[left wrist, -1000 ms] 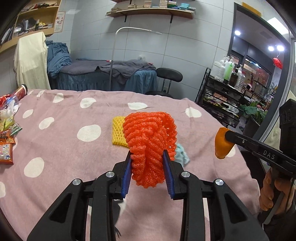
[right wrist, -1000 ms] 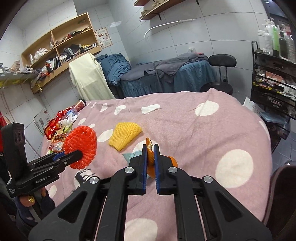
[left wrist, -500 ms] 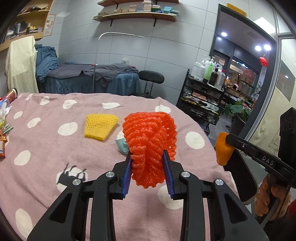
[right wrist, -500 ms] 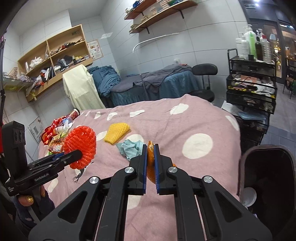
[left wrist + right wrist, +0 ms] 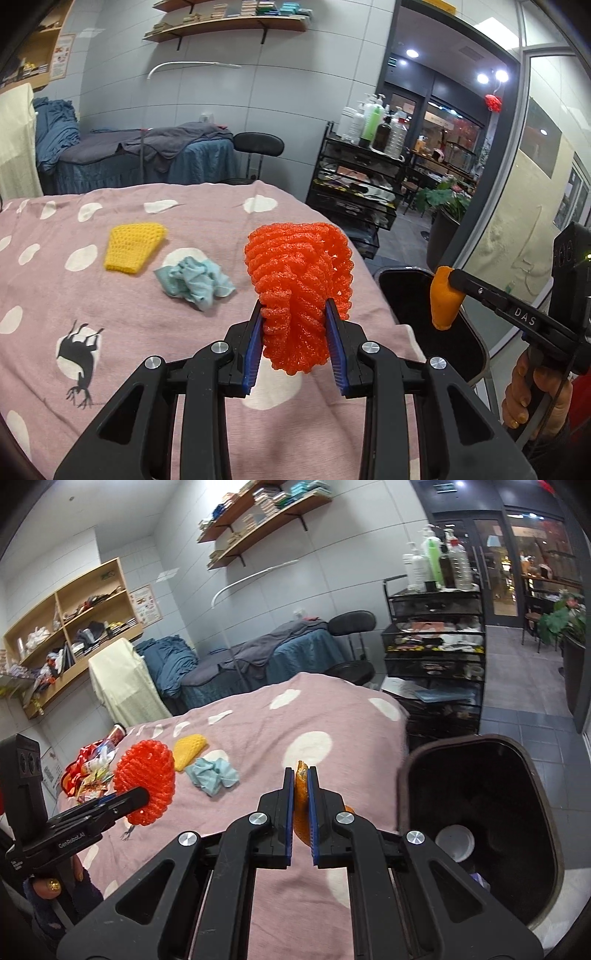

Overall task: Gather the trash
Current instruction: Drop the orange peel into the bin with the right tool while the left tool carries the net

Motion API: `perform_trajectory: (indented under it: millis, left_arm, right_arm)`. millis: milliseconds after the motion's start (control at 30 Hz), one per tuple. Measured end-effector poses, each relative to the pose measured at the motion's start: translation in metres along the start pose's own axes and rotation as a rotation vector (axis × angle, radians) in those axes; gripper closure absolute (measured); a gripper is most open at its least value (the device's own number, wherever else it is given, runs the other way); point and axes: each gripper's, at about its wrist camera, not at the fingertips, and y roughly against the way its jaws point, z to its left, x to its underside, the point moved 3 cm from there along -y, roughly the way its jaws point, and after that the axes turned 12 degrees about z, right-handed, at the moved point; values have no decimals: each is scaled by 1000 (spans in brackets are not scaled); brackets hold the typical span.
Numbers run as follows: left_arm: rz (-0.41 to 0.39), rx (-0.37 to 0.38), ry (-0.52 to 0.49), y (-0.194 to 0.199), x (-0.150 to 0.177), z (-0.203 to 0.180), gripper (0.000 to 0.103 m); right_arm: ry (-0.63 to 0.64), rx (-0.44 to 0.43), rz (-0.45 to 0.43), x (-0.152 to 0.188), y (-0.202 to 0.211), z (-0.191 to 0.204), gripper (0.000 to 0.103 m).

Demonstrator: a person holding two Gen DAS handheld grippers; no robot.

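Note:
My left gripper [image 5: 293, 325] is shut on an orange-red foam fruit net [image 5: 299, 284], held above the pink dotted tablecloth [image 5: 92, 325] near its right edge; the net also shows in the right wrist view [image 5: 146, 779]. My right gripper [image 5: 301, 786] is shut on an orange peel [image 5: 300, 812], seen in the left wrist view [image 5: 443, 297] above the black trash bin [image 5: 406, 295]. The bin [image 5: 480, 812] stands on the floor right of the table, with a white lid inside. A yellow foam net [image 5: 133, 245] and a crumpled pale-blue tissue [image 5: 195, 280] lie on the cloth.
Snack wrappers and a bottle [image 5: 92, 764] are piled at the table's far left. A black wire cart [image 5: 432, 664] with bottles stands behind the bin. A stool [image 5: 258, 144] and a massage bed [image 5: 147, 155] lie beyond the table.
Both grippers have swung right toward the trash bin with their loads still held. The bin has come into view and the peel is now over it.

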Motion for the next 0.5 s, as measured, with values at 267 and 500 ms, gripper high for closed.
perform_trajectory:
  millis: [267,500]
  left_arm:
    - [22,45,-54,-13,-2,-30,72]
    - [43,67,-97,-24,-3,-54,72]
  right_arm:
    - [-89,68,-3,11,10,-45,95]
    - [-178,137,27,23,3,-84,95]
